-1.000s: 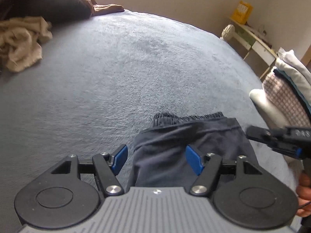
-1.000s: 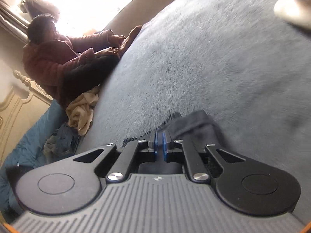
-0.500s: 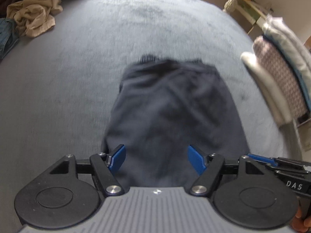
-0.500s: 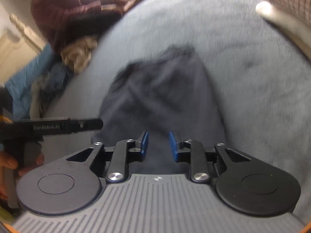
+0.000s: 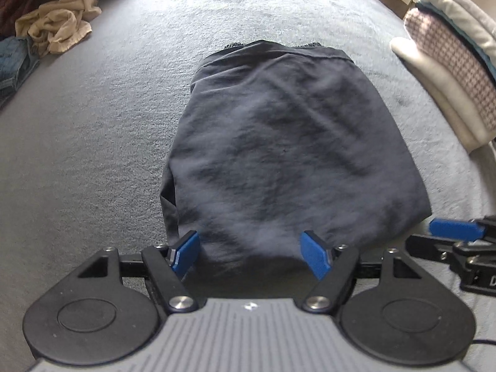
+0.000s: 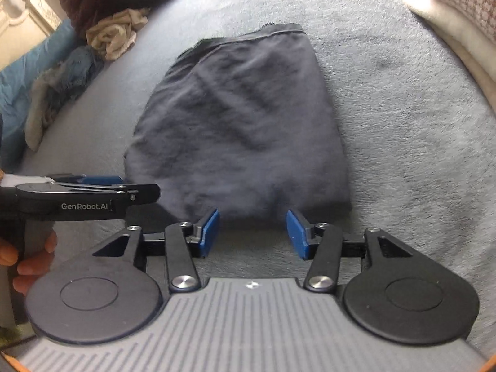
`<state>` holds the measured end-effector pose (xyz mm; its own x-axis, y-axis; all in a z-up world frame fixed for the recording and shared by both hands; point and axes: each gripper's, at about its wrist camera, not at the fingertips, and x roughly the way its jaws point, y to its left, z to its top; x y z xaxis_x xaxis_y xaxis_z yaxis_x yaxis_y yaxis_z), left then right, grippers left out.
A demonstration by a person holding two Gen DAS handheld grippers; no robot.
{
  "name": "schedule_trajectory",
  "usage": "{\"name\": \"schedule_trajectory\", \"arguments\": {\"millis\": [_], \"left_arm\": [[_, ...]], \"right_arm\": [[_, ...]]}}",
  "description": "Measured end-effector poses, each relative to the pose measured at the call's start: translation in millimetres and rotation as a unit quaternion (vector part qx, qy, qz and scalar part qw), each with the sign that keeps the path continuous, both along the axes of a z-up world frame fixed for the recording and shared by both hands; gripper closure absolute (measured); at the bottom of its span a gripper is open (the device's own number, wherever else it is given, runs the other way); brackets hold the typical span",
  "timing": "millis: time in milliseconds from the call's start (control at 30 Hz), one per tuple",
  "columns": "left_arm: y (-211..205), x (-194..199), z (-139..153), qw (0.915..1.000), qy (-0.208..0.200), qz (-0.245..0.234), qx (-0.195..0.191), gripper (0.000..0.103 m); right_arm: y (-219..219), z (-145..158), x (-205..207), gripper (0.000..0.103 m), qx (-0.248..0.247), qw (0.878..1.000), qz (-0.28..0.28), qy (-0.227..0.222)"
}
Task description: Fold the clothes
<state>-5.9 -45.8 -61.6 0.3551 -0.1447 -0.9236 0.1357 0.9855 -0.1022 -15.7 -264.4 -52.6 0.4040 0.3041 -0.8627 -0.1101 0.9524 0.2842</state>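
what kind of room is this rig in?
Most likely a bedroom. The dark folded garment lies on a soft grey blanket, folded laundry is stacked beside it, and loose clothes sit at the far edge.

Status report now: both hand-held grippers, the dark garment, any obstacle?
Left hand-held gripper open, empty. Right hand-held gripper opening, nothing between. Dark garment folded flat on bed. Nothing in the way.

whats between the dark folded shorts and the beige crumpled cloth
Only bare grey blanket lies between the dark shorts and the beige cloth, seen in the left wrist view.
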Motion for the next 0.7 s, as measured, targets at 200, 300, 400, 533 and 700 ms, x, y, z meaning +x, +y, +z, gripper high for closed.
{"name": "schedule_trajectory", "arguments": {"millis": [200, 300, 400, 533, 700], "left_arm": [[-4, 3, -6, 0.9999, 0.005, -0.001, 0.009, 0.029], [-6, 5, -7, 0.9999, 0.006, -0.002, 0.012, 0.028], [-7, 6, -9, 0.9999, 0.006, 0.0, 0.014, 0.028], [-7, 6, -10, 0.9999, 0.007, 0.001, 0.015, 0.027], [-7, 6, -12, 0.9998, 0.006, 0.001, 0.018, 0.027]], "right_arm": [[-5, -5, 4, 0.049, -0.025, 1.0, 0.005, 0.003], [-6, -7, 5, 0.047, -0.029, 1.0, 0.006, 0.005], [-6, -10, 7, 0.046, -0.033, 0.999, 0.009, 0.007], [-4, -11, 8, 0.045, -0.039, 0.999, 0.015, 0.009], [-2, -11, 8, 0.044, -0.042, 0.999, 0.021, 0.007]]}}
